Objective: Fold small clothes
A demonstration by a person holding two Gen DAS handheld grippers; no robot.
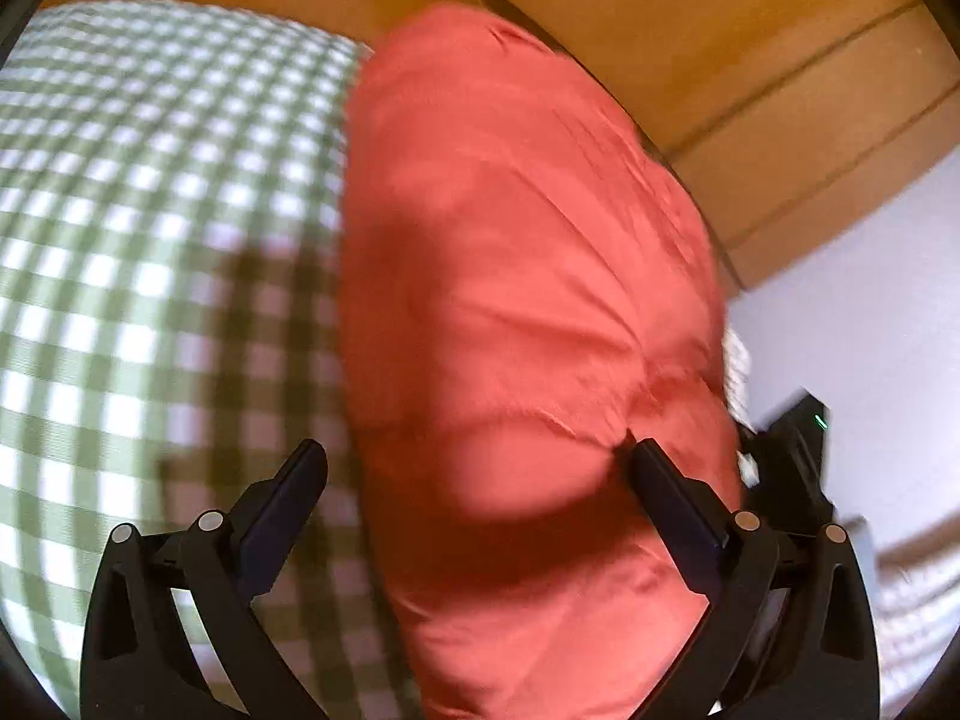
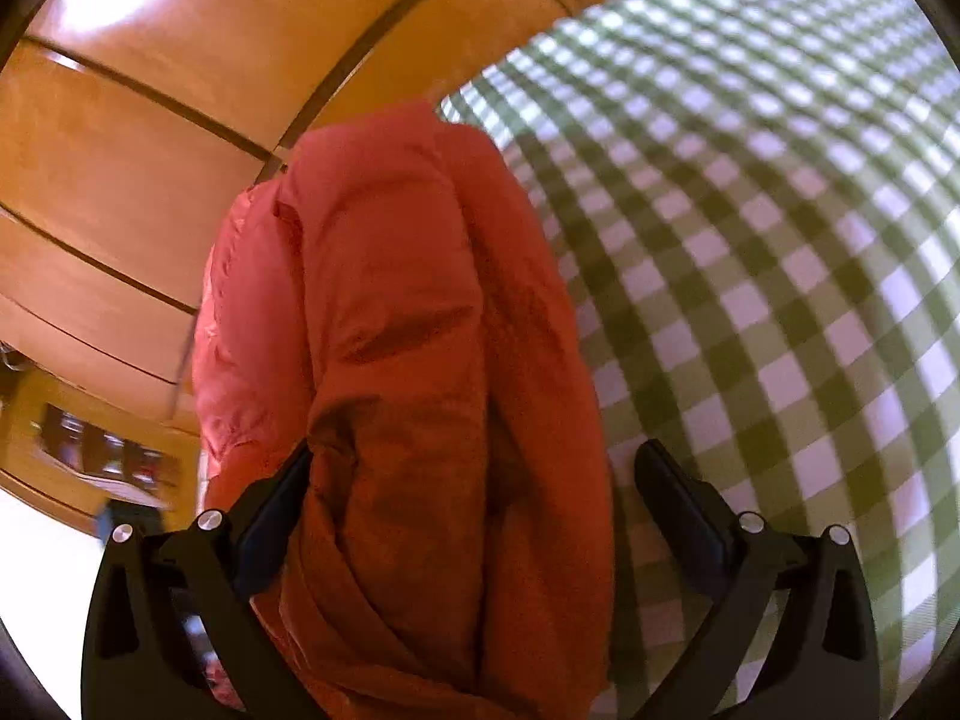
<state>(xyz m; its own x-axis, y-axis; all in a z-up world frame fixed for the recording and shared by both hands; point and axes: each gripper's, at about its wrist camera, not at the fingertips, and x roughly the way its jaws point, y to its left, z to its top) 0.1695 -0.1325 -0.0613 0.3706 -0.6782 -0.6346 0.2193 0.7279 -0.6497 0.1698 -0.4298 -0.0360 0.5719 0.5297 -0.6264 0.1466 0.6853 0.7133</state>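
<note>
A red garment (image 1: 516,300) lies folded into a long, thick bundle on a green and white checked cloth (image 1: 150,210). My left gripper (image 1: 480,474) hangs open just above its near end. The right finger (image 1: 672,498) rests against the fabric, and the left finger (image 1: 294,492) is over the checked cloth. In the right wrist view the same red garment (image 2: 408,330) runs away from me between the wide-open jaws of my right gripper (image 2: 480,474). There the left finger (image 2: 282,498) touches the bundle's side, while the right finger (image 2: 678,498) stands clear of it. Neither gripper pinches the fabric.
Orange-brown wooden boards (image 1: 750,60) lie beyond the cloth's far edge, close to the garment's far end. A black device with a green light (image 1: 798,450) sits just right of the garment. The checked cloth (image 2: 780,240) spreads wide to the right in the right wrist view.
</note>
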